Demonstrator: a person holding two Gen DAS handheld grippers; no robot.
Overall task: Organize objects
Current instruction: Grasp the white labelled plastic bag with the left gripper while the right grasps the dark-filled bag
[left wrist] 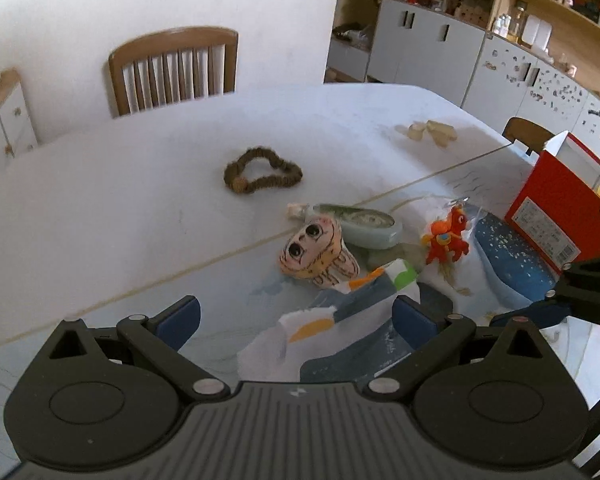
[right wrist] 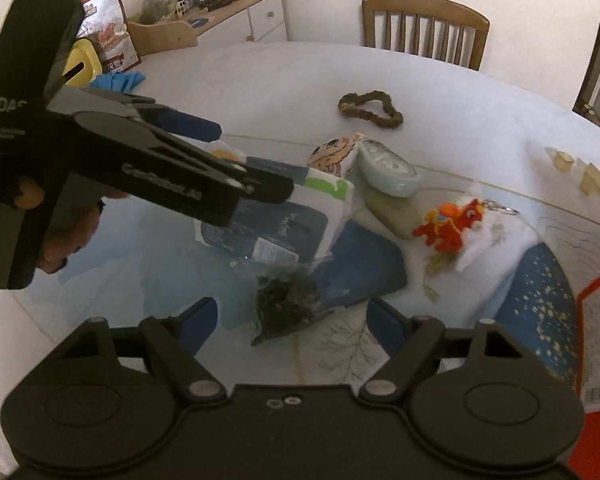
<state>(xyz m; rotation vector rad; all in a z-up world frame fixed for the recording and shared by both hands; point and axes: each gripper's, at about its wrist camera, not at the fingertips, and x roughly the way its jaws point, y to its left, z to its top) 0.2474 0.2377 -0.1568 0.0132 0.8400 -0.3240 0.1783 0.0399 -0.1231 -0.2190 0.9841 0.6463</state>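
Both hand-held grippers hang over the clutter on the white table. Nearest in the right wrist view, the right gripper stands with its blue pads wide apart and nothing pressed between them; a clear bag of dark dried bits lies on the table just ahead, in line with the gap, its long axis running away from the camera and leaning slightly right. The left gripper is likewise spread wide, its pads clear of the torn white and orange wrapper that lies below them.

Just beyond, a blue and white flat packet lies tilted, its long side running from lower left to upper right, with a green and white corner at the far end. A dark blue pouch lies partly under it.

Farther on, a flat doll-face charm rests against a pale green oval case, whose long axis runs left to right in the left wrist view. To the right of them a red plush horse keychain lies on clear plastic, head pointing up and right. A red box stands at the right edge.

Well past the pile, a brown hair tie lies alone in an open loop. Wooden chair and shelves stand behind the table.
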